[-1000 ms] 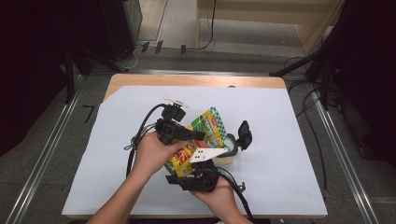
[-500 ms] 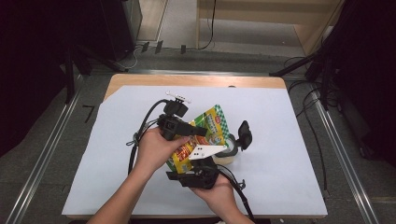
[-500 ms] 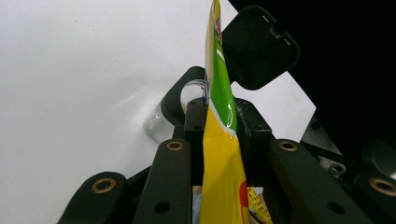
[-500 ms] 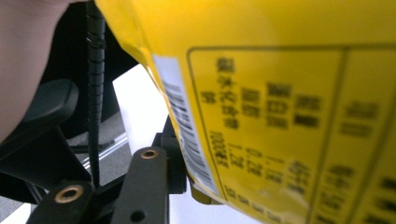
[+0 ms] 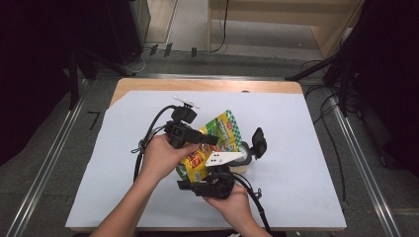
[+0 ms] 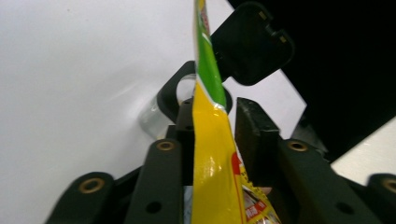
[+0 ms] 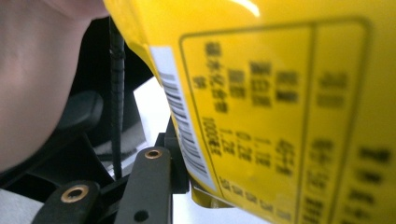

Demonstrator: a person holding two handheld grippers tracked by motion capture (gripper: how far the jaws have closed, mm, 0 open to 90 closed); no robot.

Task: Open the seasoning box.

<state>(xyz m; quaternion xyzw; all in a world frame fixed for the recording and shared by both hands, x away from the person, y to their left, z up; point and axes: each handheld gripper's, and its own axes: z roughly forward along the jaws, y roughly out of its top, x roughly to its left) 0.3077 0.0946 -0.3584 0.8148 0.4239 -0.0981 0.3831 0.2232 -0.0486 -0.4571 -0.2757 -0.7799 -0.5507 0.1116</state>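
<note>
Two claws: both are working on one yellow and green snack pouch [image 5: 212, 143], held above the tabletop between the two hands.
Left claw [image 6: 212, 128]: its jaws are standing only a little apart and are closing on the pouch's thin edge; in the left gripper view the pouch [image 6: 210, 154] is running edge-on up between the two black pads, which seem to be pressing it from either side.
Right claw [image 5: 197, 185]: it is sitting below the pouch and gripping its lower end; its jaws have just been closing, with the pouch between them. In the right gripper view the pouch's printed back [image 7: 261, 116] with its barcode is lying against the one jaw in sight.
Beyond the left claw: a clear jar [image 6: 156, 119] with a black ring is standing on the tabletop just past the pads, its black flip lid [image 6: 250, 44] hanging open above it.
Hands: the left hand [image 5: 160, 158] is wrapping around its gripper, beside the right hand [image 5: 232, 202].
Surface: a white sheet [image 5: 306, 148] is covering the wooden tabletop [image 5: 207, 85].
Room: grey floor and dark stands are lying around the tabletop.
</note>
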